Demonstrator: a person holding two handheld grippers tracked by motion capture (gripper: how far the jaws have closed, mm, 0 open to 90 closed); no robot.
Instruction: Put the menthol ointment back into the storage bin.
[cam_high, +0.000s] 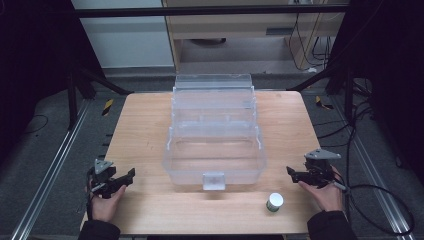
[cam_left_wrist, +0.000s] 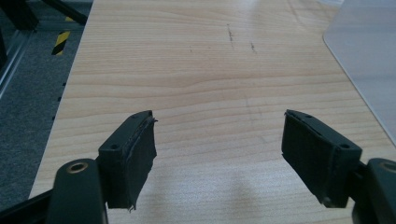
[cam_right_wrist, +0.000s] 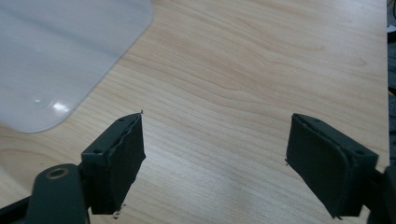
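I am looking past the light wooden table (cam_high: 145, 125) at grey carpeted floor (cam_high: 40, 150) running around it, metal rails (cam_high: 45, 185) lying along both sides, black frame bars (cam_high: 210, 11) crossing overhead, and cables (cam_high: 360, 120) trailing at right.

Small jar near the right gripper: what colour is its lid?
White lid, on a greenish jar; high view.

The rectangular light-wood table (cam_high: 145, 130) shows pale tan grain with faint dark scuffs. At its centre, the clear plastic tiered box (cam_high: 215, 145) is colourless and frosty. At 5 o'clock, the small round jar (cam_high: 274, 202) has a white lid over green. Both two-jaw grippers are black.
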